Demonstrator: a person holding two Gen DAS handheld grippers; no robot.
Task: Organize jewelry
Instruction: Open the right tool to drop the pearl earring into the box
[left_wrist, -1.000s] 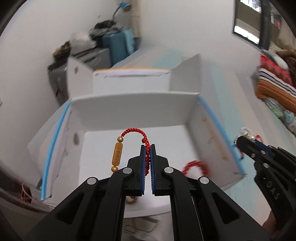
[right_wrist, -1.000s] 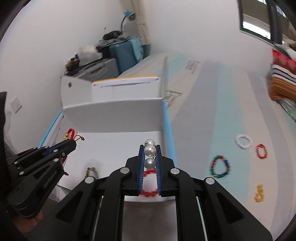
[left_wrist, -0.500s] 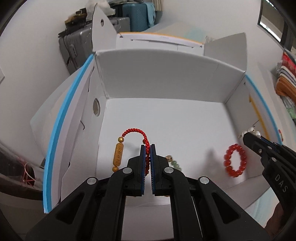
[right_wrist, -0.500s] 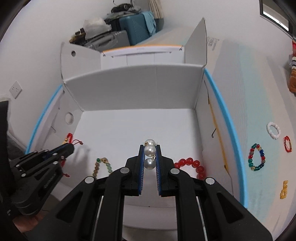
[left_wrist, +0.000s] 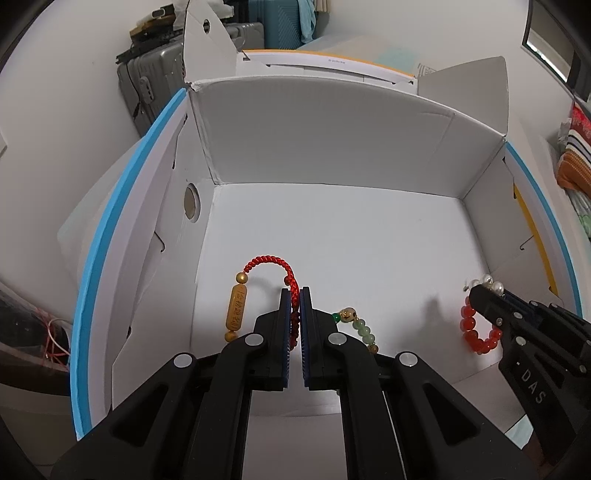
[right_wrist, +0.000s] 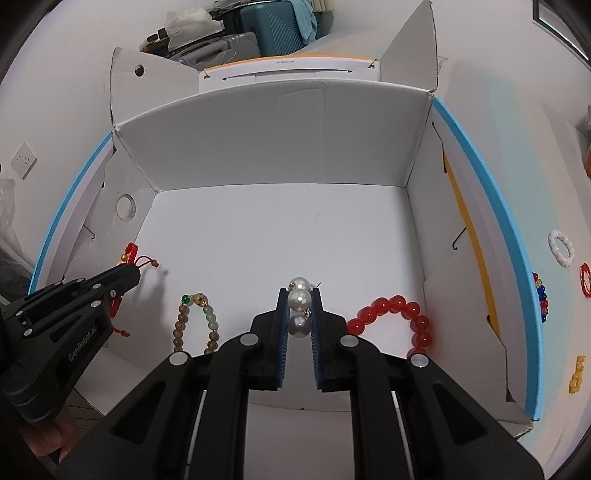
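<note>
Both grippers are held over the open white cardboard box (left_wrist: 332, 140), which also shows in the right wrist view (right_wrist: 277, 140). My left gripper (left_wrist: 294, 295) is shut on a red braided cord bracelet (left_wrist: 269, 263) with a gold tube charm (left_wrist: 236, 310). My right gripper (right_wrist: 299, 295) is shut on a pearl piece (right_wrist: 298, 299) of three white pearls; it also shows in the left wrist view (left_wrist: 480, 291). On the box floor lie a red bead bracelet (right_wrist: 406, 314) and a green and brown bead bracelet (right_wrist: 210, 321).
More jewelry lies on the pale mat right of the box: a white bead ring (right_wrist: 561, 247), a red ring (right_wrist: 585, 280), a multicolour bead bracelet (right_wrist: 541, 295), a yellow piece (right_wrist: 576, 374). Suitcases (left_wrist: 155, 85) stand behind the box.
Both grippers have moved forward and down, from the box's near edge to over its inside, each still holding its piece.
</note>
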